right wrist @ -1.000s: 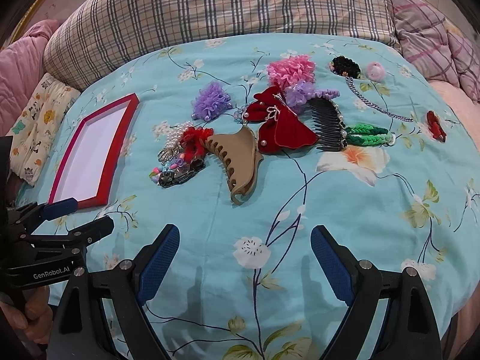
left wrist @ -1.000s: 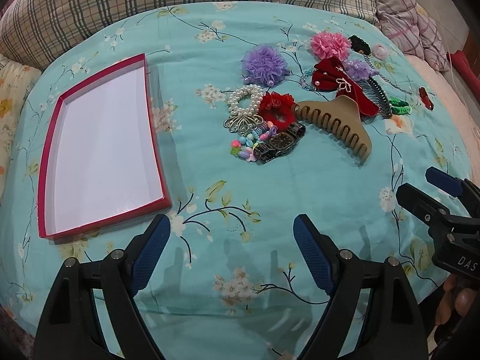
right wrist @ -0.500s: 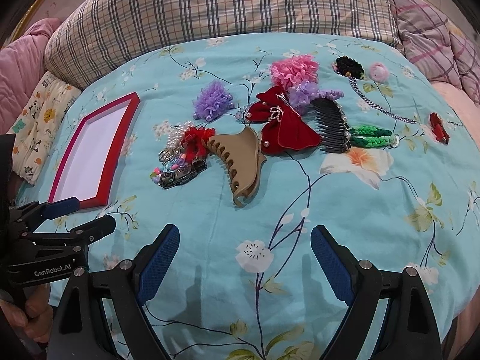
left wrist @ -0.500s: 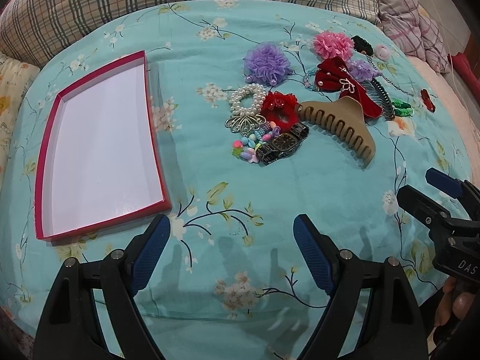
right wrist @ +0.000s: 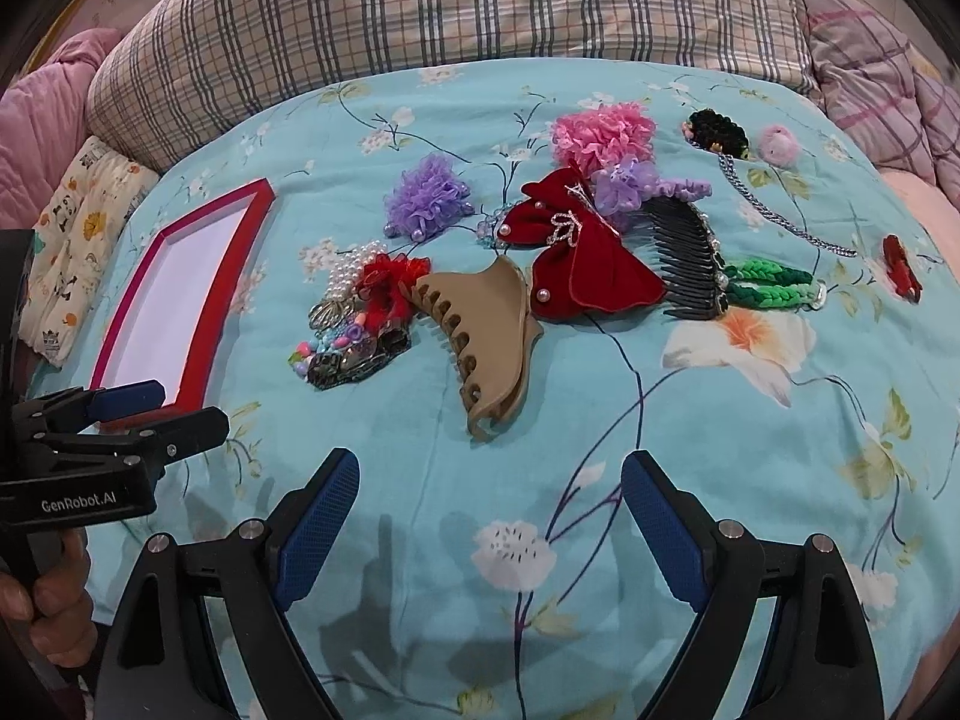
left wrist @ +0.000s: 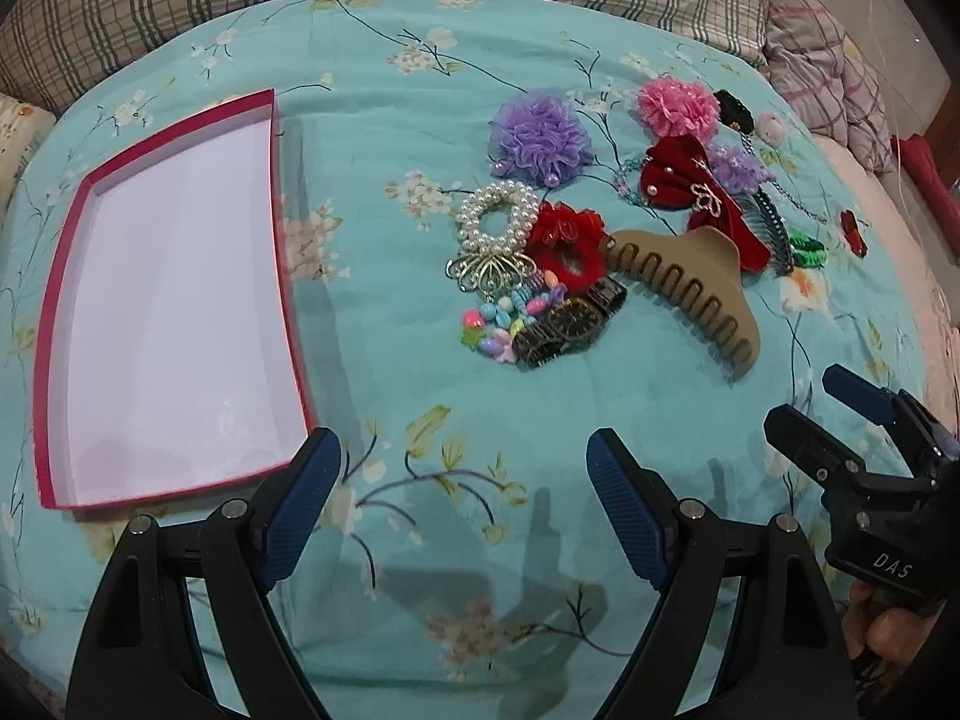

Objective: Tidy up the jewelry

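Observation:
A red-rimmed box point(left wrist: 273, 192) with a white bottom lies empty at the left of the bed; it also shows in the right wrist view point(right wrist: 237, 276). A pile of jewelry lies to its right: a tan claw clip point(left wrist: 690, 288) point(right wrist: 486, 336), a pearl bracelet point(left wrist: 498, 219), a red scrunchie point(left wrist: 567, 240), a watch point(left wrist: 570, 324), coloured beads point(left wrist: 498, 324), a purple flower point(left wrist: 540, 138), a red bow point(right wrist: 588, 258), a black comb point(right wrist: 690, 258). My left gripper point(left wrist: 462, 498) is open and empty, short of the pile. My right gripper point(right wrist: 489, 510) is open and empty, short of the claw clip.
A plaid pillow point(right wrist: 456, 6) lies across the back of the bed, with a pink quilt point(right wrist: 882, 54) at the right. Farther right lie a green braid point(right wrist: 768, 288), a chain point(right wrist: 780, 210), a pink flower point(right wrist: 600, 132) and a small red clip point(right wrist: 900, 267).
Both grippers have eased slightly forward over the bed, so the pile and box sit a little lower in view. Both stay open and empty.

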Tool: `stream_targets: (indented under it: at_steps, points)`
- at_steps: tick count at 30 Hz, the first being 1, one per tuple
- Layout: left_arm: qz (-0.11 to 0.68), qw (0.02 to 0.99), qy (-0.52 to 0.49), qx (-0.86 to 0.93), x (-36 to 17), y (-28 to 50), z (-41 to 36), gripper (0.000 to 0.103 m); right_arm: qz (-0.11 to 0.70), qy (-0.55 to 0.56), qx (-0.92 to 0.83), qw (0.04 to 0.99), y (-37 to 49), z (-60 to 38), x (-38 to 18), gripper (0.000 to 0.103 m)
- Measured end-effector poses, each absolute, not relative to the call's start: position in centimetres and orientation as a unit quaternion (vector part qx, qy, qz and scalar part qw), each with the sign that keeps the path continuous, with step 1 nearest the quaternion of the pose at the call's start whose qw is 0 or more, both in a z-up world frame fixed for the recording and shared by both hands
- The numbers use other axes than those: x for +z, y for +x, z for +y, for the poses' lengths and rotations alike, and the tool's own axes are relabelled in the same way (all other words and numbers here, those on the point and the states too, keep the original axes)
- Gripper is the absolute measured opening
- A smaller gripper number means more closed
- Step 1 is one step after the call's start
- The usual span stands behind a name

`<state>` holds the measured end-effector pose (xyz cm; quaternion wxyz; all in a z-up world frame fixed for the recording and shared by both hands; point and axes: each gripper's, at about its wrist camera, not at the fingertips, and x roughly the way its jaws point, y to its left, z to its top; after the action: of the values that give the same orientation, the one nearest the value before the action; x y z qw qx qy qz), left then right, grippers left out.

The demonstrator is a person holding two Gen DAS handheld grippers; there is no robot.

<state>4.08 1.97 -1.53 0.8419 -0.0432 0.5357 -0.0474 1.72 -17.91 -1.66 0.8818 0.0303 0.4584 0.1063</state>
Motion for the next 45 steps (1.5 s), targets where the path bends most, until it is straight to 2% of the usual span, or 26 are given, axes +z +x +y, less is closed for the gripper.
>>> stream_targets:
  at_steps: [7,10,13,19,23,27,32,33,35,36,38,40,45]
  points:
    - [0.525,0.849,-0.045,-0.047,-1.6,6.5,2.4,0.085,0.460,0.025,0.104,0.881,3.3,-18.1,-2.3,0.088]
    - [0.533,0.844,-0.038,-0.045,-1.8,7.7,2.2,0.085,0.462,0.023,0.103,0.881,4.3,-18.1,-2.7,0.081]
    - [0.540,0.840,-0.036,-0.042,-2.1,9.2,2.2,0.085,0.465,0.021,0.102,0.879,5.4,-18.0,-3.2,0.079]
    - [0.543,0.837,-0.050,-0.051,-2.9,12.6,2.5,0.085,0.473,0.023,0.106,0.874,7.2,-17.8,-4.3,0.063]
    - [0.535,0.842,-0.043,-0.058,-3.3,14.4,1.9,0.085,0.473,0.030,0.109,0.874,8.0,-17.8,-4.7,0.058]
    - [0.549,0.832,-0.037,-0.069,-4.8,16.1,1.4,0.072,0.473,0.034,0.119,0.872,8.7,-17.5,-4.8,0.050]
    - [0.563,0.822,-0.036,-0.080,-6.4,17.4,1.1,0.072,0.471,0.040,0.127,0.872,9.3,-17.2,-4.9,0.045]
    - [0.562,0.822,-0.037,-0.081,-6.5,17.5,1.1,0.068,0.471,0.043,0.129,0.872,9.5,-17.2,-5.0,0.044]
    - [0.557,0.825,-0.038,-0.086,-6.5,17.5,1.2,0.048,0.469,0.046,0.131,0.872,9.6,-17.1,-5.0,0.042]
    - [0.554,0.826,-0.042,-0.091,-6.4,17.6,1.2,0.030,0.467,0.047,0.131,0.873,9.6,-17.1,-5.0,0.042]
    - [0.549,0.829,-0.049,-0.097,-6.2,17.5,1.4,0.029,0.462,0.051,0.132,0.875,9.5,-17.1,-4.9,0.042]
    - [0.543,0.832,-0.050,-0.103,-5.8,17.1,1.6,0.023,0.459,0.056,0.133,0.877,9.4,-17.2,-4.8,0.041]
    - [0.521,0.845,-0.054,-0.113,-4.3,15.3,2.0,0.021,0.457,0.058,0.132,0.878,8.9,-17.4,-4.5,0.041]
